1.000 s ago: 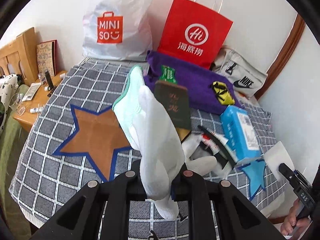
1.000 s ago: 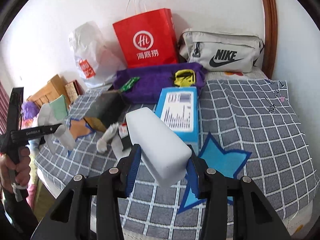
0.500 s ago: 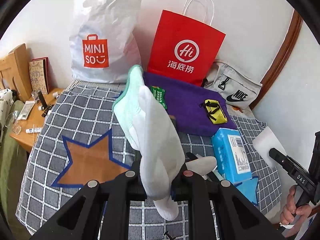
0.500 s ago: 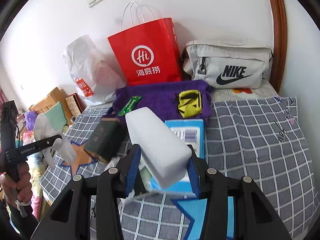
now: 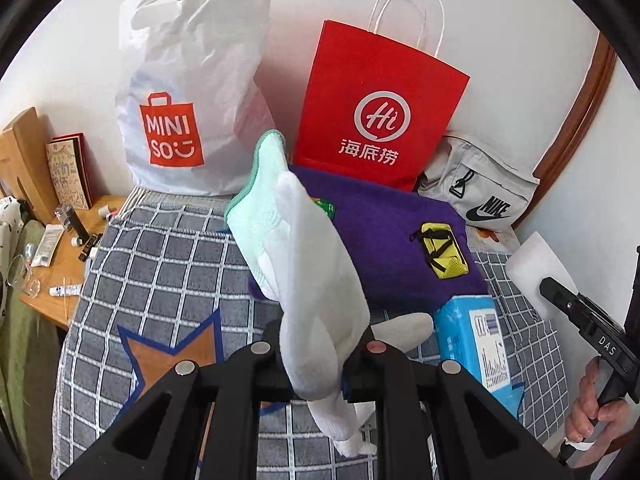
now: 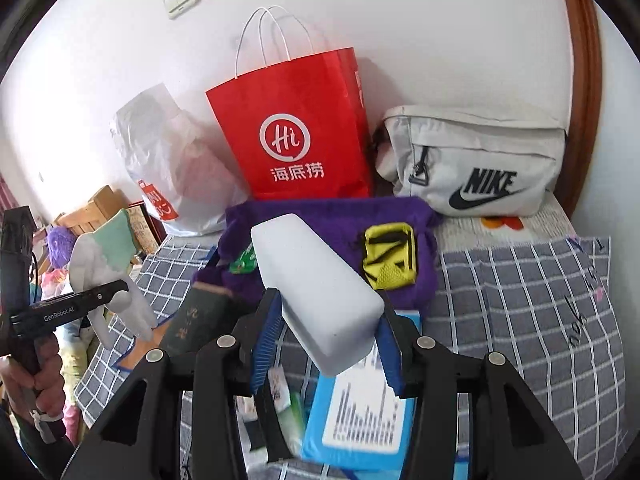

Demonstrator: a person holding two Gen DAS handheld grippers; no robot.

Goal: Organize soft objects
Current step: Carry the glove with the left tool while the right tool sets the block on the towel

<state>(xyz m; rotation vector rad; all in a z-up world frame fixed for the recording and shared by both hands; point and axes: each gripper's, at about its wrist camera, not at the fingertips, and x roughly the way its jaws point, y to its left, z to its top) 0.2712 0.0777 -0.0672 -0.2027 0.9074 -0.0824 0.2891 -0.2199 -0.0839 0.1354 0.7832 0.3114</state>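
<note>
My left gripper [image 5: 316,360] is shut on a white and mint-green sock [image 5: 304,264] that stands up between its fingers, with the toe hanging below. In the right wrist view the same sock [image 6: 100,252] hangs in the air at the left. My right gripper [image 6: 326,332] is shut on a white foam block [image 6: 316,280], pressed between its blue pads [image 6: 264,340]. Both are held over the bed. Ahead lies a purple towel [image 6: 332,220] with a yellow mesh pouch [image 6: 388,260] and a small green packet [image 6: 242,262] on it.
A red paper bag [image 5: 376,112], a white Miniso bag [image 5: 188,92] and a grey Nike bag [image 5: 480,192] lean on the back wall. A blue tissue pack [image 6: 360,420] and a dark book [image 6: 196,320] lie on the plaid cover [image 5: 160,260]. A cluttered nightstand [image 5: 60,248] stands left.
Both grippers have moved forward and a little up over the bed toward the bags, which now look larger. Each keeps its hold, the sock and the foam block unchanged.
</note>
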